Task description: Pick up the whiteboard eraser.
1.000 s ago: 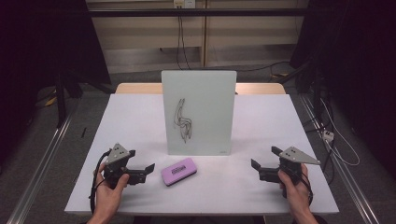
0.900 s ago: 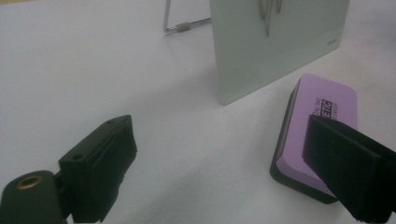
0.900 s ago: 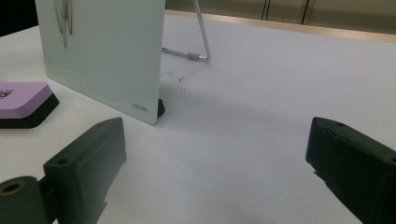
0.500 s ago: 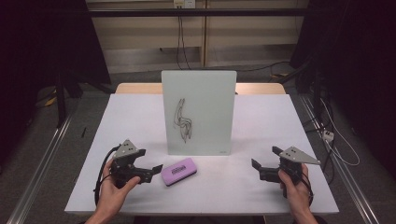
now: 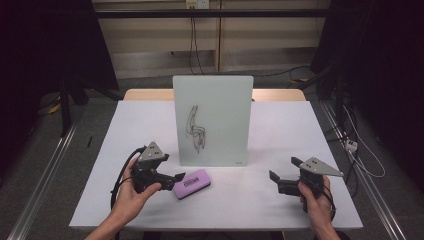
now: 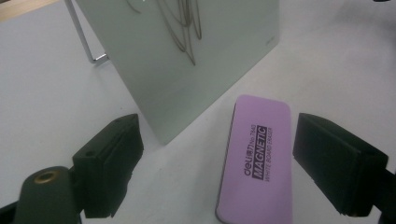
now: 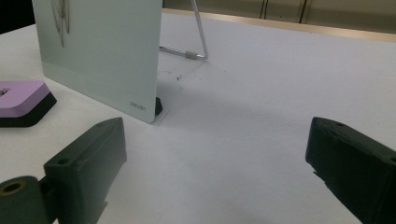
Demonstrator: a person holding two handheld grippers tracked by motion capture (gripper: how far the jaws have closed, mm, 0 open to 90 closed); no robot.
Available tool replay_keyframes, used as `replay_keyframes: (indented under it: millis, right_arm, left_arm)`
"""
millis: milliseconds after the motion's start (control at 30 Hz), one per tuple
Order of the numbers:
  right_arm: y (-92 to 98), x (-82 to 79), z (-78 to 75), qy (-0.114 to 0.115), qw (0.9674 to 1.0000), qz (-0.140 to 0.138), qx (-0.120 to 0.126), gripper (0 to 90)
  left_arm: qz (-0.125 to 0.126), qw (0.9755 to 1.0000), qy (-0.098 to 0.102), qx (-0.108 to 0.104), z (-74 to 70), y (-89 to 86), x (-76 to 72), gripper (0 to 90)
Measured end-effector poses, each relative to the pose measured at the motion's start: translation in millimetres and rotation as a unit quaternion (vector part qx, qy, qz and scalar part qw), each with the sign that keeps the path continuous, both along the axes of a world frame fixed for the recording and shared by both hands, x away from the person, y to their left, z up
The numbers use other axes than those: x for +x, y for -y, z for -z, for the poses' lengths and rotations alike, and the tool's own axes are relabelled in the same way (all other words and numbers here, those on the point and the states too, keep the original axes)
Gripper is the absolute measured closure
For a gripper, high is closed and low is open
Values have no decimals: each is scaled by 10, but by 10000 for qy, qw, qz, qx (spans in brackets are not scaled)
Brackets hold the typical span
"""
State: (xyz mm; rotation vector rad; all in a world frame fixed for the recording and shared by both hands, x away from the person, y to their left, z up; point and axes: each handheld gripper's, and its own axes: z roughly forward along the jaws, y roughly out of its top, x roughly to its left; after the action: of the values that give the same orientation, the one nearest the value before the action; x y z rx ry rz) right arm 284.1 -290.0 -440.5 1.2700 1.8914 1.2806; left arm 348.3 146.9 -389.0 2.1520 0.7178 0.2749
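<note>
Eraser (image 5: 192, 183) between your left hand-held gripper (image 5: 170, 181) jaws, not gripped.
The purple eraser lies flat on the bench (image 5: 280, 127), just in front of the upright whiteboard (image 5: 213, 120). Your left jaws have just been closing, pads clear of it. Your right hand-held gripper (image 5: 281, 176) stands wide, empty, well apart.

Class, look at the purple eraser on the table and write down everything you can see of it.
The eraser is a flat, rounded rectangle with a smooth lilac top, plastic by its look, over a black base. Black print on top reads "deli", "MAGNETIC" and "WHITE BOARD ERASER". It lies flat on the white table, printed side up, askew, just in front of the standing board and apart from it. The left gripper straddles one end; its jaws have just been closing but do not touch it yet.
</note>
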Motion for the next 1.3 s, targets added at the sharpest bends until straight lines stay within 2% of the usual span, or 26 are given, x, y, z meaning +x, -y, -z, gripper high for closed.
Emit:
replay_keyframes:
  millis: [67,167,267,333,400,433,533,633,700,733,767,800,833,867,933,967,1067,1100,1133,1167,1233,1300]
  right_arm:
    - [-8,4,-2,4,10000,-28,-19,51]
    - [-16,9,-2,12,10000,-59,-26,50]
    - [-31,15,-1,-5,10000,-80,-37,50]
    - [-31,14,-2,7,9999,-99,-44,50]
    - [-34,9,-4,9,9999,-116,-45,49]
    - [-34,9,-4,9,9999,-116,-45,49]
    - [-40,15,-3,5,9999,-125,-46,49]
    - [-44,17,-3,8,9999,-152,-52,49]
    - [-47,20,-2,8,9998,-161,-66,49]
    - [-47,23,-1,6,9998,-167,-66,49]
    - [-50,24,-1,-1,9999,-159,-64,49]
    - [-52,25,-1,-4,9999,-161,-64,47]
    - [-52,25,-1,-4,9999,-161,-64,47]
    - [-54,26,3,-18,9999,-147,-72,47]
    - [-53,27,5,-25,9999,-148,-71,47]
    - [-53,27,5,-28,9999,-147,-73,47]
    - [-53,25,6,-32,9998,-159,-76,47]
    - [-54,26,8,-38,9998,-157,-80,48]
    - [-54,26,8,-38,9998,-157,-80,48]
    - [-53,27,9,-40,9998,-162,-88,48]
    - [-55,24,11,-42,9998,-156,-97,51]
    - [-56,9,6,-29,9998,-163,-96,50]
  left_arm:
    - [52,10000,-64,-6,-4,40,16,135]
    - [150,9994,-246,173,-10,85,25,128]
    - [316,9991,-183,237,7,140,20,119]
    - [365,9987,-238,261,14,171,23,112]
    - [351,9983,-188,427,17,212,18,113]
    - [453,9979,-245,382,26,227,30,113]
    - [552,9973,-285,393,27,286,49,107]
    - [657,9956,-289,605,31,354,71,107]
    - [687,9949,-289,674,38,383,97,108]
    - [604,9947,-251,797,33,396,100,108]
    - [667,9947,-311,714,48,405,120,108]
    - [652,9947,-302,736,58,414,129,109]
    - [647,9941,-335,805,76,426,141,109]
    - [664,9923,-425,951,136,459,164,103]
    - [669,9921,-427,976,165,473,169,103]
    - [730,9907,-414,1072,178,476,177,106]
    - [761,9905,-462,1048,202,498,169,115]
    - [810,9895,-467,1106,201,502,165,135]
    - [774,9904,-465,1049,204,508,151,135]
    - [856,9885,-430,1169,200,503,153,142]
    - [902,9872,-425,1245,219,515,147,153]
    - [872,9872,-485,1247,257,531,135,181]
